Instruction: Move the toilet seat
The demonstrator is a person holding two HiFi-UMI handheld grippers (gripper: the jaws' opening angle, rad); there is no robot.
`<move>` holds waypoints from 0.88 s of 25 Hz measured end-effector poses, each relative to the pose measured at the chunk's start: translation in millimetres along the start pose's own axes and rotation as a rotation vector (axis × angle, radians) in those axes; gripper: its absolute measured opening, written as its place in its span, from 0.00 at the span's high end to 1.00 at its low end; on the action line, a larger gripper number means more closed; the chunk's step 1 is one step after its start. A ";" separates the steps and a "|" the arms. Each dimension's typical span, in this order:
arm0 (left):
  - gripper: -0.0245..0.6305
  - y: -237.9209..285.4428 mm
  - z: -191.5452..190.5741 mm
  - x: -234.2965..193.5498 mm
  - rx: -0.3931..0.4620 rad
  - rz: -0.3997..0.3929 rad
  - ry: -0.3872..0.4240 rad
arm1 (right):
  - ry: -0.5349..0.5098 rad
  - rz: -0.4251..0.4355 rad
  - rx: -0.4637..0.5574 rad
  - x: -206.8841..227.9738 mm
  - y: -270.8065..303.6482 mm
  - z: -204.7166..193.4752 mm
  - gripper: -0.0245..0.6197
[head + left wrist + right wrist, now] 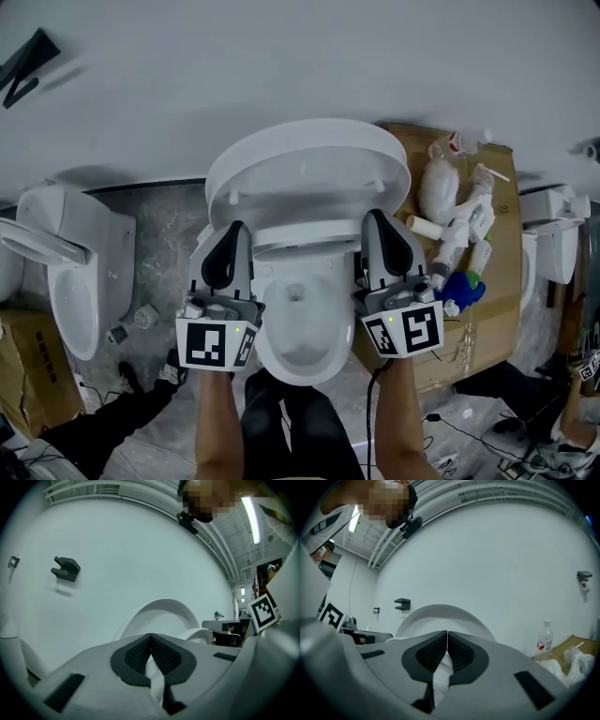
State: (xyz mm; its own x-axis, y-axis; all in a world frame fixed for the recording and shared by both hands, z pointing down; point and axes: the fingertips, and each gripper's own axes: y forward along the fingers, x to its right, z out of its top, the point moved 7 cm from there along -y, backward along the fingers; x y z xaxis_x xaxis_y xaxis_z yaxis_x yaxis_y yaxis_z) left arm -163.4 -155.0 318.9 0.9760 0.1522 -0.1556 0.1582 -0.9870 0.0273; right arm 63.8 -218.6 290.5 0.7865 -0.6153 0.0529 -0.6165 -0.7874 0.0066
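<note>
The person's forearms reach in from the near edge of the head view, a gripper in each hand, both pointing level at the wall. The left gripper [232, 232] hangs over the left side of the toilet bowl [323, 361] and the right gripper [375, 217] over its right side. In the left gripper view, the left gripper [150, 635] has its jaws together, the dark pads meeting at the tips with nothing clamped. In the right gripper view, the right gripper [446, 633] is likewise closed and empty. The white in the gap below each pair of pads is the toilet beneath. No view shows whether the tips touch it.

Just beyond the tips, the toilet seat [309, 173] stands raised at the back of the bowl, against the white wall [281, 66]. It shows as a white arch ahead in both gripper views [159, 609] [440, 611].

To the right, a cardboard sheet [502, 281] carries a bottle [543, 641] at its far edge.
</note>
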 end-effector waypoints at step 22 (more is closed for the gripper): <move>0.95 18.1 -1.5 -7.0 0.018 0.013 0.015 | -0.021 0.016 0.005 9.4 21.5 -2.2 0.94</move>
State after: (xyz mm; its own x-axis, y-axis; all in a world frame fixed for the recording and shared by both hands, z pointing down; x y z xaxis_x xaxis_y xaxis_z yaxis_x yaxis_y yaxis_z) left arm -167.2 -173.8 321.9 0.9801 0.1398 -0.1406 0.1428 -0.9897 0.0117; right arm 57.9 -241.2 293.3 0.7775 -0.6281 0.0315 -0.6285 -0.7778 0.0013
